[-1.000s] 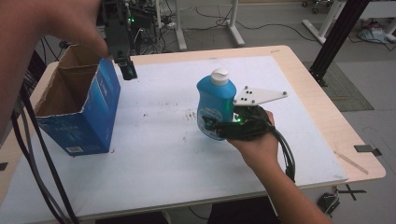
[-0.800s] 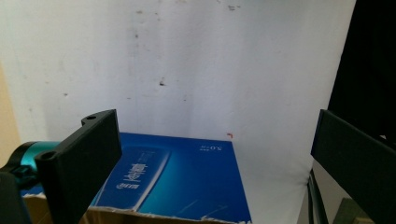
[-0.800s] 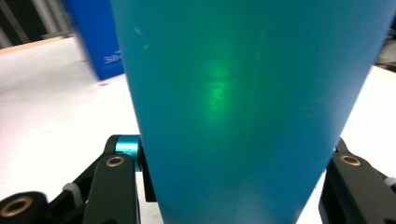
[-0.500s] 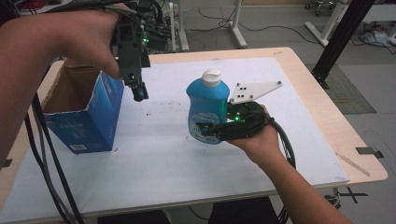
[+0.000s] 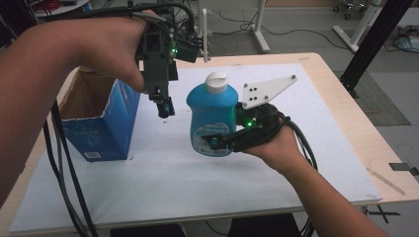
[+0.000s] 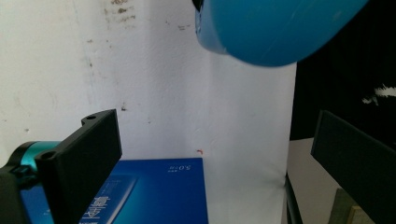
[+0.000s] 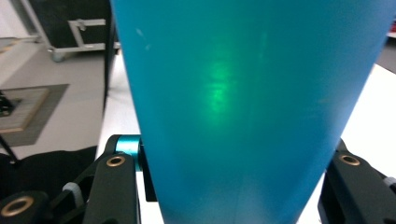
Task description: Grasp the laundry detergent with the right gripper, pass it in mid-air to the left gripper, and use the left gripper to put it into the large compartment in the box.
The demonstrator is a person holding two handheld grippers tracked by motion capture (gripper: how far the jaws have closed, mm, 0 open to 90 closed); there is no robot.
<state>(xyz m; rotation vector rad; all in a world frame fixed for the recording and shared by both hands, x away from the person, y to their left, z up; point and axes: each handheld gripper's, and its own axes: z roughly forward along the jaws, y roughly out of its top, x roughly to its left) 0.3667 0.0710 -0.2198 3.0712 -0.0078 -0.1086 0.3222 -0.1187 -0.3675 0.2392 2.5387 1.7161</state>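
Note:
A blue bottle [image 5: 212, 116] with a white cap hangs upright above the white table mat [image 5: 148, 182], and my right gripper [image 5: 217, 140] is shut on its lower body from the right. In the right gripper view the bottle's blue wall [image 7: 247, 107] stands between the two black jaws of that gripper [image 7: 233, 186]. My left gripper [image 5: 163, 106] points down over the mat, between an open blue cardboard box [image 5: 99, 123] and the bottle. Seen from the left gripper view, this gripper [image 6: 215, 158] is open with nothing between its jaws, the bottle's base [image 6: 275, 28] above and the box [image 6: 154, 191] below.
Black cables [image 5: 64, 168] trail from my left hand down over the table's left front. A bare wooden table edge [image 5: 356, 133] runs along the right, with a black post [image 5: 370, 44] beyond it. White stand legs [image 5: 259, 29] are behind the table.
The right gripper has lifted the bottle off the mat and carried it a little left. The left gripper has moved right from above the box, closer to the bottle.

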